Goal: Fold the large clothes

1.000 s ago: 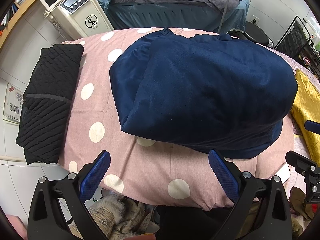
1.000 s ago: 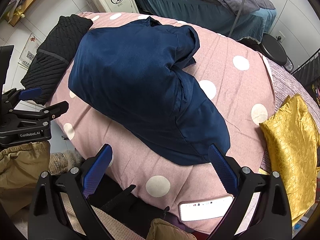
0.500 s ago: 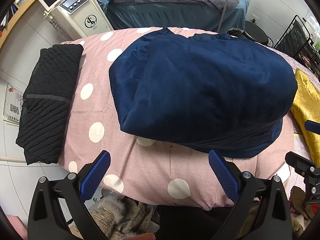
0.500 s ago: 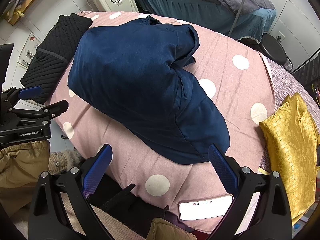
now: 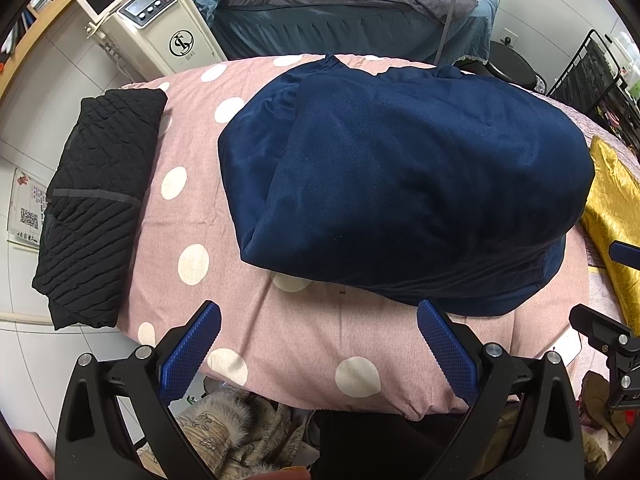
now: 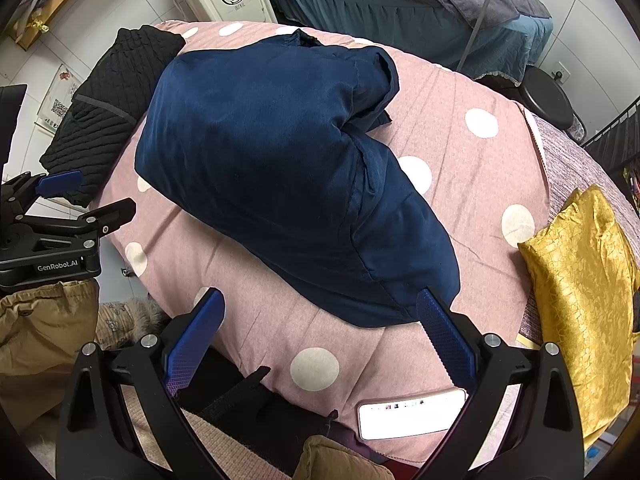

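The navy garment (image 5: pixel 400 184) lies partly folded in a bulky heap on the pink polka-dot bed (image 5: pixel 304 344). It looks soft, thick and limp, likely best pinched at its near hem. Left claw (image 5: pixel 319 340) and right claw (image 6: pixel 320 338) both hover released, holding nothing.

The left tongs (image 5: pixel 318 336) and right tongs (image 6: pixel 320 332) look alike: matte black angular arms with triangular cut-outs, silver round screws at the joints, and blue cross-hatched pads (image 5: pixel 446 350). One black body carries white "GenRobot.AI" lettering (image 6: pixel 62 267).
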Demonstrator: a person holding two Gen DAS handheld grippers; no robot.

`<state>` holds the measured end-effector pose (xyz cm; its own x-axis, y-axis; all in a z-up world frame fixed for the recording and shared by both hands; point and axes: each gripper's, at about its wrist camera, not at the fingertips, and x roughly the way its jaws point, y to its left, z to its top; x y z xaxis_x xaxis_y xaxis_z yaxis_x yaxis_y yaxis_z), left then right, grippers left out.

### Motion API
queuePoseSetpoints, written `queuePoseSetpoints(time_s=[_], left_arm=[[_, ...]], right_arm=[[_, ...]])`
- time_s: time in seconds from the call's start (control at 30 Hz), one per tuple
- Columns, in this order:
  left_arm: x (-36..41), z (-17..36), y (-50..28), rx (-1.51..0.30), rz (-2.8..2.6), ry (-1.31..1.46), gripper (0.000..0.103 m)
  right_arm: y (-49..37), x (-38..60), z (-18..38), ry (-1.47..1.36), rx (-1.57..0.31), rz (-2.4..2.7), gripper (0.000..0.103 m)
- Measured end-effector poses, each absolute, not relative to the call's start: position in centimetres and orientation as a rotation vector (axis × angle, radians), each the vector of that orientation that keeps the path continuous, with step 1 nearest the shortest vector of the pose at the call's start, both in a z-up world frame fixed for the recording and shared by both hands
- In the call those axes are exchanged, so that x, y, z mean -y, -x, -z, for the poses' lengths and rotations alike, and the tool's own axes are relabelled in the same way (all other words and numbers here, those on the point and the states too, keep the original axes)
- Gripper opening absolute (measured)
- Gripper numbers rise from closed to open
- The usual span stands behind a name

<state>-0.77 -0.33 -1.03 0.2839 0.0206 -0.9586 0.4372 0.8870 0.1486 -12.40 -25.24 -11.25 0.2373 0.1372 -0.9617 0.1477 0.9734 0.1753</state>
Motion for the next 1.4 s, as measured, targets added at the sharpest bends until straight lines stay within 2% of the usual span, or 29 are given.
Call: queuePoseSetpoints(time_s=[1.4], left_arm=[[0.53, 0.91, 1.29, -1.266, 0.292, -0.441, 0.097]], right_arm=[[12.74, 24.68, 11.30, -0.233, -1.347, 0.003, 0.095]])
